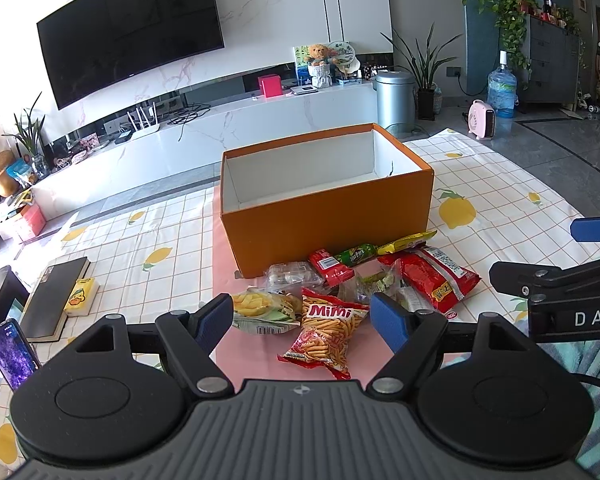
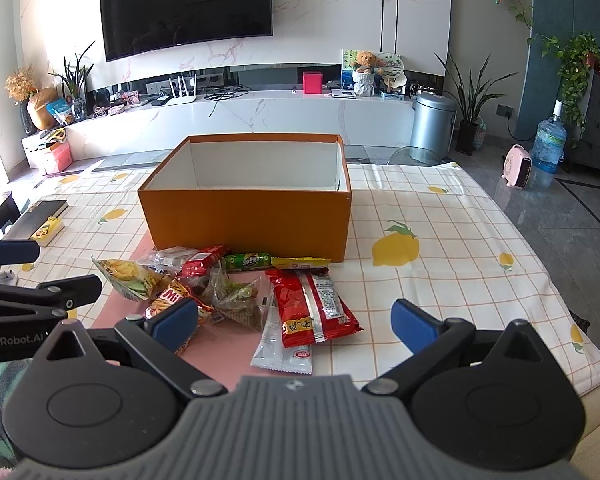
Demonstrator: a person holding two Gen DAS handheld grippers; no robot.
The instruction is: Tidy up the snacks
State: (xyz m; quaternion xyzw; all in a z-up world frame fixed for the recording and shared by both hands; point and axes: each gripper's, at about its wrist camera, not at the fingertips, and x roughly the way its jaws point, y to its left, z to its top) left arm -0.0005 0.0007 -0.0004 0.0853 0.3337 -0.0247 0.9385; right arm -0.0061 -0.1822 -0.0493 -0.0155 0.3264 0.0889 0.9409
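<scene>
Both jaws spread wide, nothing held: left hand-held gripper [image 1: 302, 320] hovers right over the Mimi bag [image 1: 326, 334], right hand-held gripper [image 2: 296, 320] over the red packet [image 2: 310, 308]. So I'd say we're at the very start, nothing boxed yet. Snack pile [image 2: 228, 286] sits on the bench [image 2: 440, 280], touching the orange box [image 2: 244, 216] at 12 o'clock. Next move: drop, pinch one crinkly bag, lift over the wall. Box floor is mostly hidden; the buried packets are hard to make out.

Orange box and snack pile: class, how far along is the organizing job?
Done: nothing; the orange box shows only its white interior. In hand: nothing; left gripper and right gripper hover open. Left: all packets, including the Mimi bag and red packet.
</scene>
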